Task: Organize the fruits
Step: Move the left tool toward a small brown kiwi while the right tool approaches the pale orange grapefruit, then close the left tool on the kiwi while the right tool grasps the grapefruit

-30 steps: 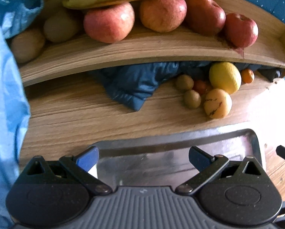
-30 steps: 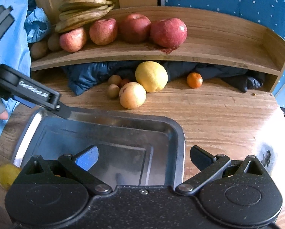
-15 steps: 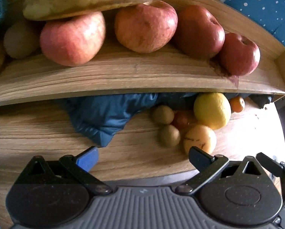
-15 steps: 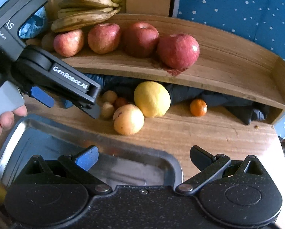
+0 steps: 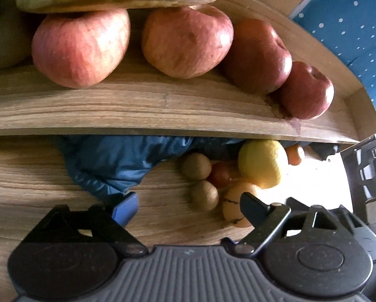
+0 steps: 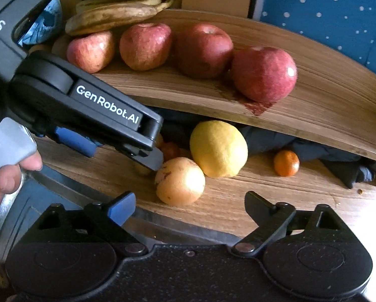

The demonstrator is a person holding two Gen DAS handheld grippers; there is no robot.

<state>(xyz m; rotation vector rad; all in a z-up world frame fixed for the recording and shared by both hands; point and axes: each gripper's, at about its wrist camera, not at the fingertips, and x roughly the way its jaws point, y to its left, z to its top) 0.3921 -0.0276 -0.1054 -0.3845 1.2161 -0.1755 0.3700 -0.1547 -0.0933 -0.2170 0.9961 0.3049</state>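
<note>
Left gripper: your left gripper point(image 5: 188, 206) has wide jaws that are closing, with nothing gripped; only bare wood and the small brown fruit point(image 5: 204, 195) show in the gap.
Right gripper: your right gripper point(image 6: 190, 206) also has wide jaws that are closing; the pads press on nothing, and the orange-yellow fruit point(image 6: 180, 181) sits just beyond the tips.
Left gripper seen from right wrist: its dark finger tip point(image 6: 150, 159) is at 10 o'clock from the orange-yellow fruit, very near it; contact cannot be told.
Your hand: fingers point(image 6: 9, 176) wrap the grey handle at 9 o'clock.
Loose fruit on table point(image 6: 238, 206): yellow citrus point(image 6: 218, 148) touches the orange-yellow fruit at its 1 o'clock; small mandarin point(image 6: 286, 163) lies apart at 3 o'clock; a red fruit point(image 5: 219, 175) and a second brown fruit point(image 5: 195, 166) sit close behind.
Shelf point(image 6: 313, 95): four apples point(image 6: 264, 74) stand in a row; bananas point(image 6: 117, 7) rest at 11 o'clock.
Under shelf: blue cloth point(image 5: 112, 161).
Tray: metal tray point(image 6: 24, 216) lies at 7 o'clock beneath your right gripper.
</note>
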